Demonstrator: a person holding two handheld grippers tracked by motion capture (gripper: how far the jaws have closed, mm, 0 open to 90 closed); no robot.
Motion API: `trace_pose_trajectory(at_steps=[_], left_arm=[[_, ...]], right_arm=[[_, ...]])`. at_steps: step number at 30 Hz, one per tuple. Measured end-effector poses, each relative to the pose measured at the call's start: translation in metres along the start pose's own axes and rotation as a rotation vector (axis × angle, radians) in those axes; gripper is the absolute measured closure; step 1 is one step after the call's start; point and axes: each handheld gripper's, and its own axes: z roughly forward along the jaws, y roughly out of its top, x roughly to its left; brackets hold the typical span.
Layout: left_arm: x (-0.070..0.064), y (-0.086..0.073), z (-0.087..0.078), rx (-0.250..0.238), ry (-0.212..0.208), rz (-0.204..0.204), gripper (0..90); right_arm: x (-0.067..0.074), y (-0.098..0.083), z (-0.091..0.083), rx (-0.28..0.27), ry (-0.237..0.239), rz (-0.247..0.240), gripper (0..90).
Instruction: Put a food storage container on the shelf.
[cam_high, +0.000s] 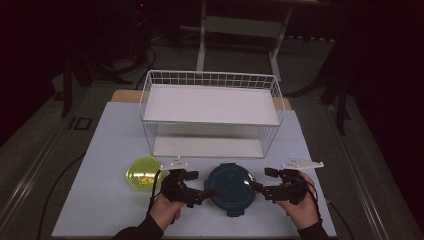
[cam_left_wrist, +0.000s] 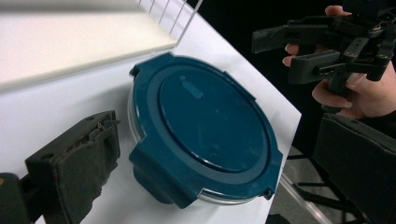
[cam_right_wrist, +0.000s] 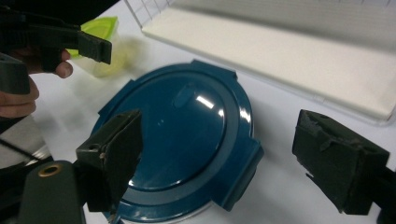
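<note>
A round clear container with a dark teal clip-on lid (cam_high: 231, 188) sits near the table's front edge. My left gripper (cam_high: 202, 189) is at the container's left rim and my right gripper (cam_high: 260, 186) at its right rim, each held in a hand. In the left gripper view the lid (cam_left_wrist: 205, 123) lies ahead between the wide-apart jaws of my left gripper (cam_left_wrist: 215, 135), which is open and touches nothing. In the right gripper view the lid (cam_right_wrist: 187, 140) also lies between the spread jaws of my right gripper (cam_right_wrist: 219, 149), open, with the pads clear of it.
A white two-tier wire rack (cam_high: 210, 114) stands behind the container, its lower shelf (cam_right_wrist: 289, 51) close by. A small yellow-green container (cam_high: 142, 173) sits to the left of my left hand. The white table top (cam_high: 110, 150) ends just behind the hands.
</note>
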Motion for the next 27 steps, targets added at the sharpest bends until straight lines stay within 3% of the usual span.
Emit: trace_pose_trajectory(at_steps=[2, 3, 4, 7, 12, 18, 27], left_arm=[[0.001, 0.0, 0.001, 0.009, 0.004, -0.007, 0.0], [0.005, 0.0, 0.002, 0.027, 0.001, -0.059, 0.0], [0.007, 0.0, 0.003, 0.033, 0.003, -0.081, 0.0], [0.01, -0.001, 0.006, 0.07, 0.036, -0.113, 0.0], [0.018, -0.006, 0.012, 0.124, 0.037, -0.216, 2.5], [0.025, -0.009, 0.013, 0.141, 0.02, -0.277, 9.3], [0.033, -0.014, 0.018, 0.171, 0.004, -0.372, 18.6]], right_arm=[[-0.003, 0.0, 0.002, 0.023, 0.009, 0.02, 16.2], [-0.005, -0.001, 0.004, 0.033, 0.007, 0.034, 16.7], [-0.009, -0.002, 0.007, 0.062, 0.011, 0.053, 19.2], [-0.013, -0.003, 0.01, 0.091, 0.024, 0.091, 19.7], [-0.022, -0.005, 0.012, 0.127, 0.046, 0.178, 24.7], [-0.034, -0.007, 0.017, 0.186, 0.085, 0.289, 27.3], [-0.048, -0.014, 0.027, 0.244, 0.134, 0.385, 33.2]])
